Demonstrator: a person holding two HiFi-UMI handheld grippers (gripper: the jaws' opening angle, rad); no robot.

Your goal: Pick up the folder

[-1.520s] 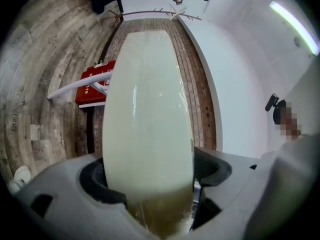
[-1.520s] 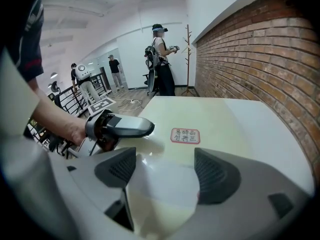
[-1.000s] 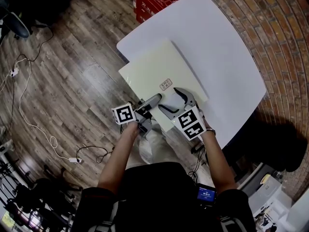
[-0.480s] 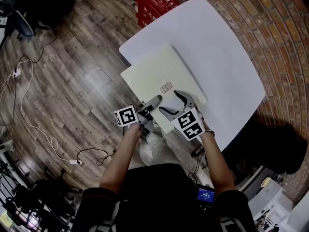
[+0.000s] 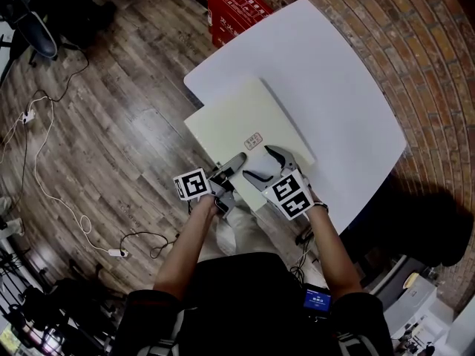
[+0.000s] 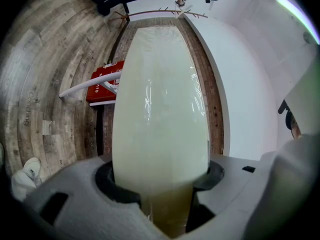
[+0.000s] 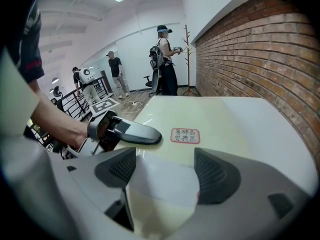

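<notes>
Both forearms (image 5: 185, 239) fwd toward folder (image 5: 245, 121) edge

1. A white table (image 5: 341, 80) with rounded corners stands on a wooden floor (image 5: 111, 124)
2. A cream folder (image 5: 237, 113) lies flat on its left part, one corner overhanging the edge
3. A red box (image 5: 239, 4) sits on the floor by the far corner

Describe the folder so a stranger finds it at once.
Find the white table beside the brick wall. On its near corner, overhanging the edge, lies the folder. Its cream tint and small red-edged label set it off from the white table.
</notes>
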